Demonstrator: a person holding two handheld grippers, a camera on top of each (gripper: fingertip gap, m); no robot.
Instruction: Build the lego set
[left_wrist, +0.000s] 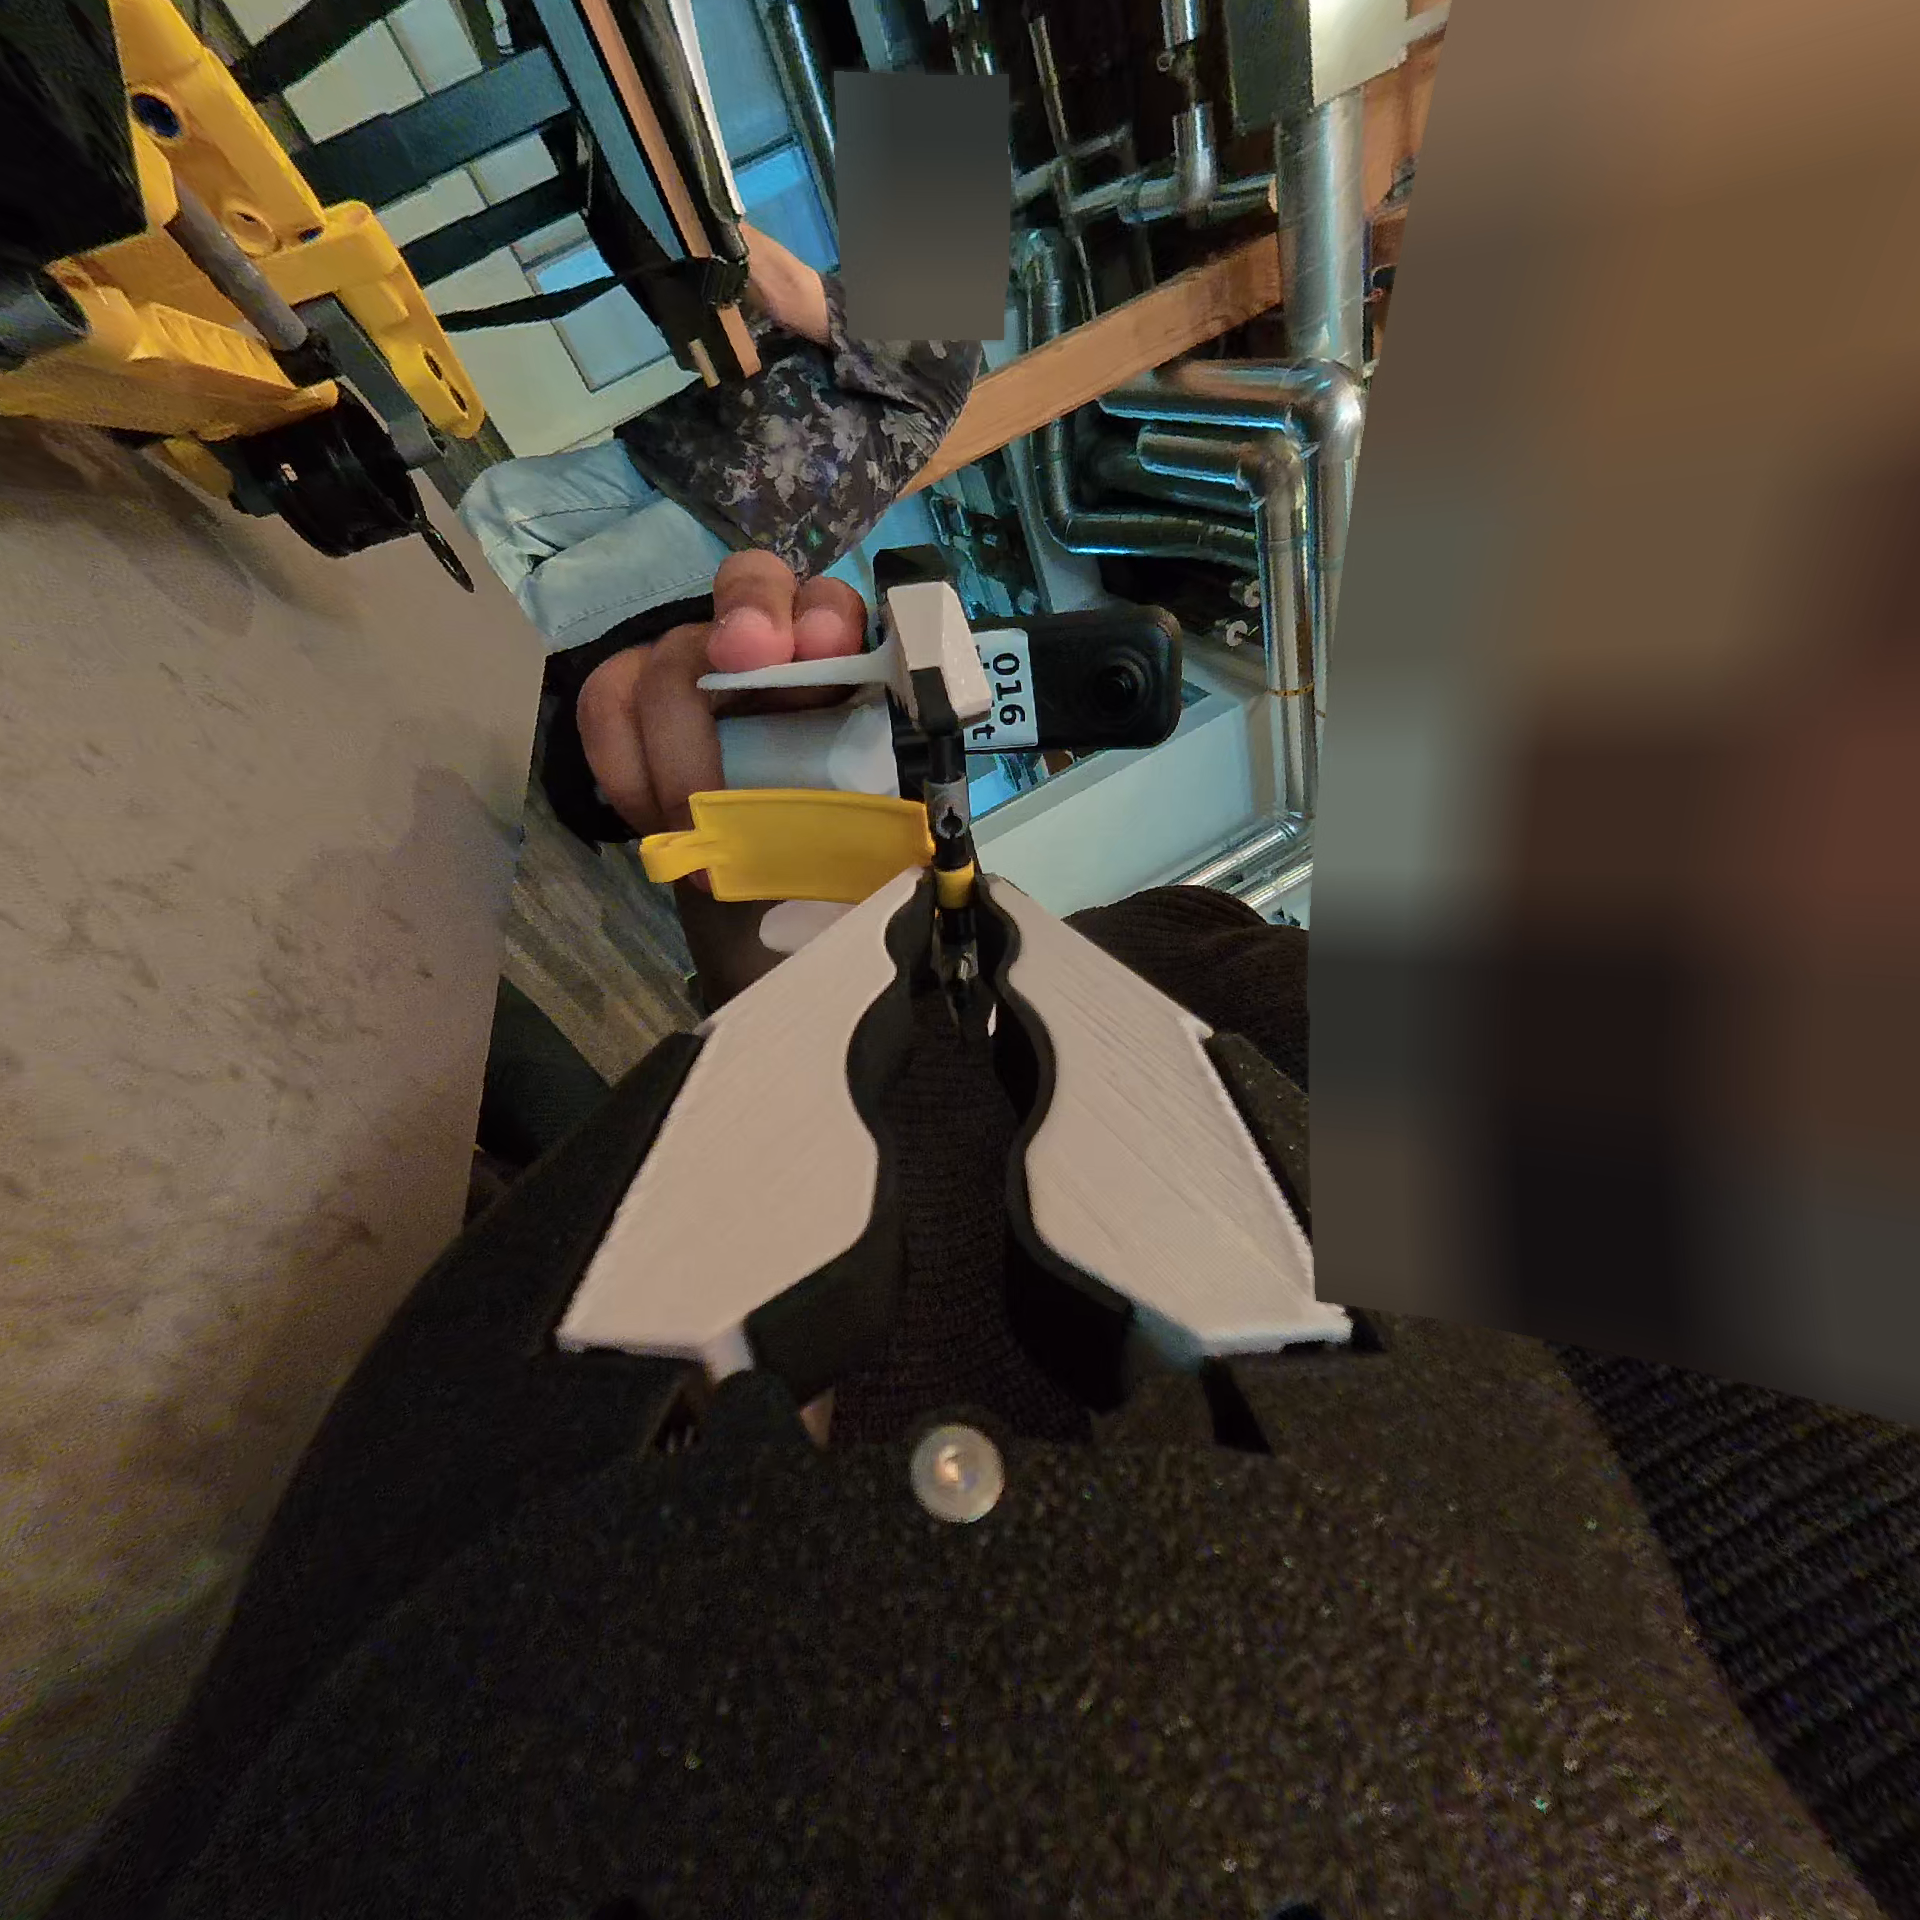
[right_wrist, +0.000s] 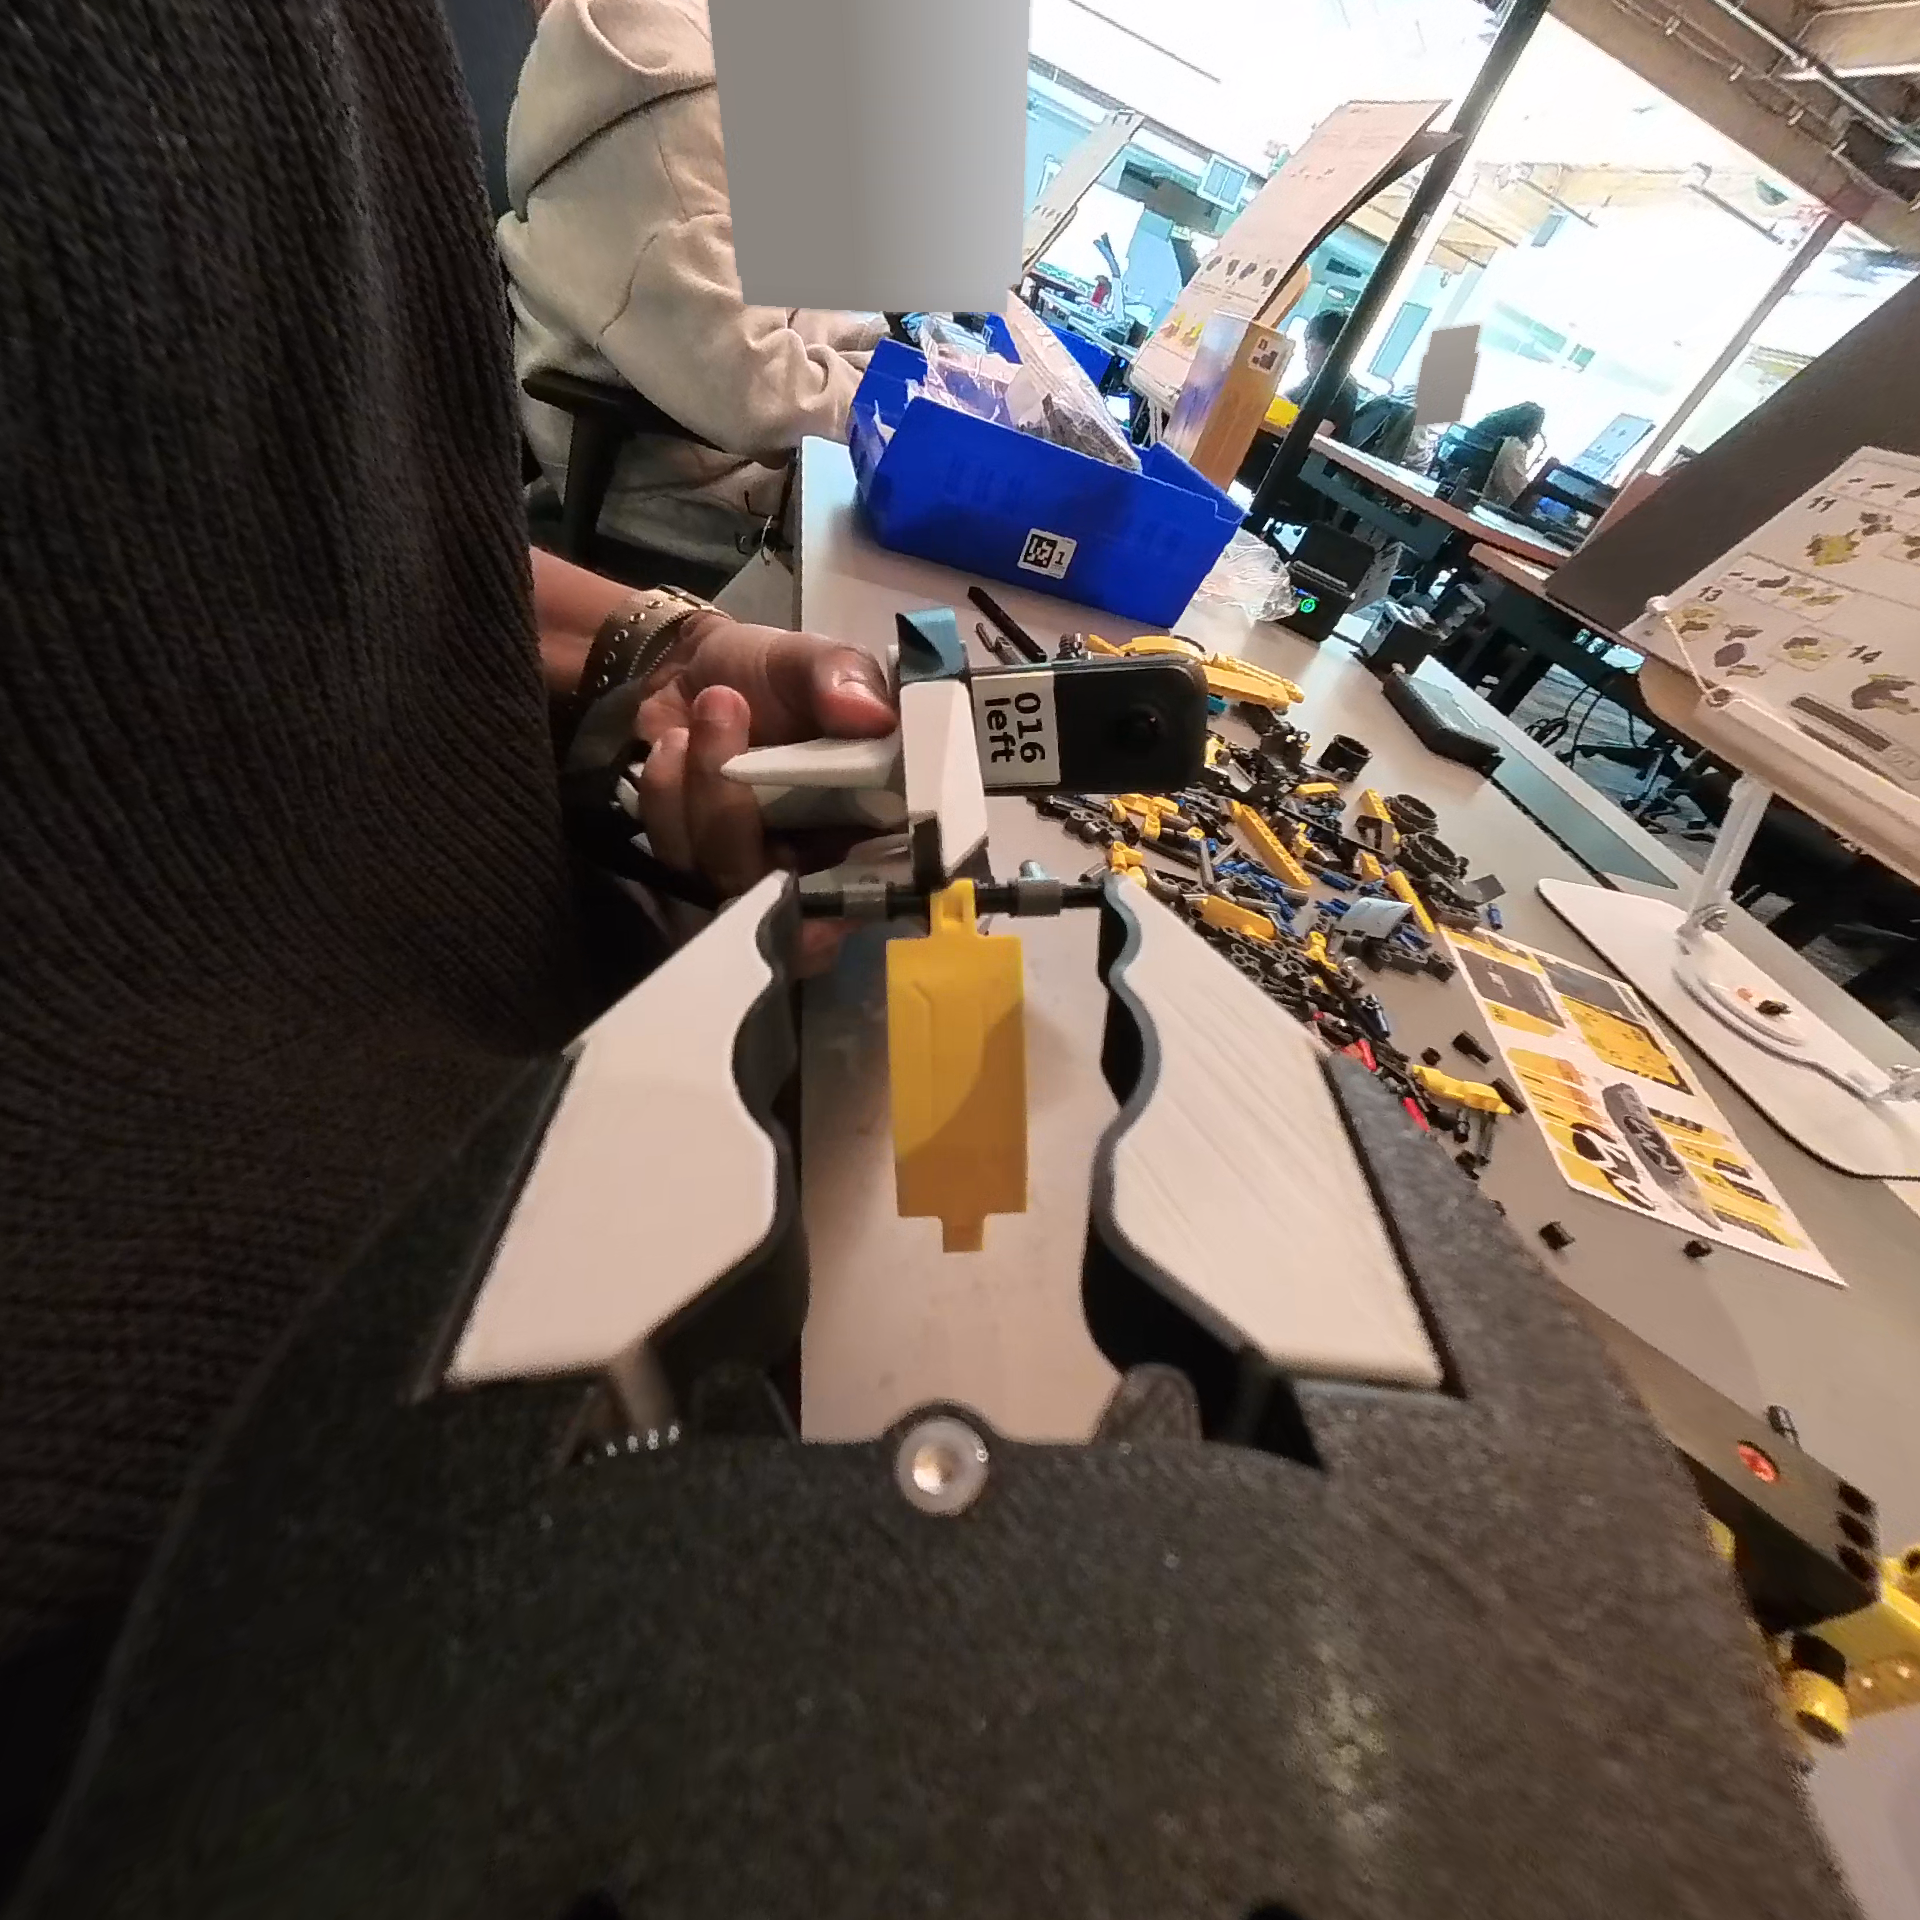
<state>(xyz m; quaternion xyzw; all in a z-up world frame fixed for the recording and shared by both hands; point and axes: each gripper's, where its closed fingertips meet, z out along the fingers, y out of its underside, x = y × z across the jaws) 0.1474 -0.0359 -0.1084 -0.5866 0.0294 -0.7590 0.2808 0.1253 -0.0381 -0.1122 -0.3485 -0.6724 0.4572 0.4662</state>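
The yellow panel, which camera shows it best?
The right wrist view: the yellow panel faces the camera flat, hanging from the axle between the open right tool. The left wrist view shows it obliquely.

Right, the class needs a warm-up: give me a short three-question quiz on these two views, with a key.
1. True or false: the yellow panel hangs on the black rod.
2. The bin on the table is: A red, B blue, C green.
3. Which hand-held gripper has its fingers wider apart?
Key: 1 true. 2 B. 3 the right hand-held gripper; the left hand-held gripper is pinched on the rod.
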